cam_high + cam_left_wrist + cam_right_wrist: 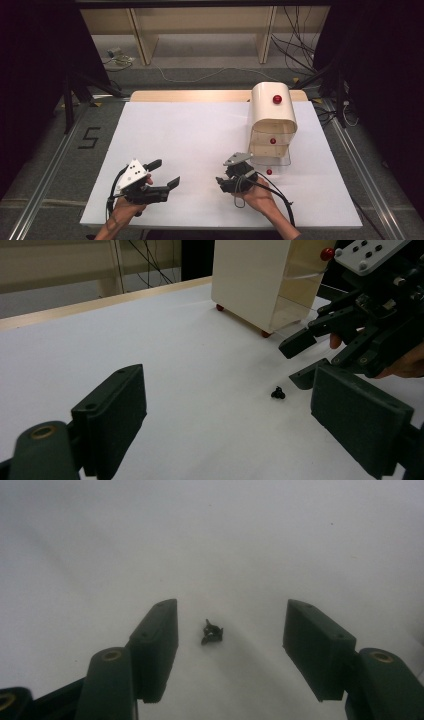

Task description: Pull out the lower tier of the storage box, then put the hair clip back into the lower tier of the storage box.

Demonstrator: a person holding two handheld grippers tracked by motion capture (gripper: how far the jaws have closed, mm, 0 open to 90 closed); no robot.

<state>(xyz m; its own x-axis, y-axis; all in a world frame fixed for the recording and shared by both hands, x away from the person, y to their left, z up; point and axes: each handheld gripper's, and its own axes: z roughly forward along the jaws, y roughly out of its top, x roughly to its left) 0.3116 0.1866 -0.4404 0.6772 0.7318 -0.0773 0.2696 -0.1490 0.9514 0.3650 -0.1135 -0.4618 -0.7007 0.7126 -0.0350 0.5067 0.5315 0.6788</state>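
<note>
A tiny black part (212, 632) lies on the white table (200, 130). My right gripper (232, 625) points down at it, jaws open, one on each side of the part and neither touching it. From the left gripper view, the same black part (278, 393) sits just under the right gripper (301, 360). In the high view the right gripper (221, 181) is at the front centre, in a hand. My left gripper (165, 172) is open at the front left with nothing between its jaws; its fingers (115, 410) frame the left gripper view.
A small cream drawer cabinet (272, 120) with red knobs stands at the back right of the table, its clear bottom drawer (270, 160) pulled out toward the right gripper. The same cabinet (250, 280) stands on red feet. Cables trail on the floor beyond the table.
</note>
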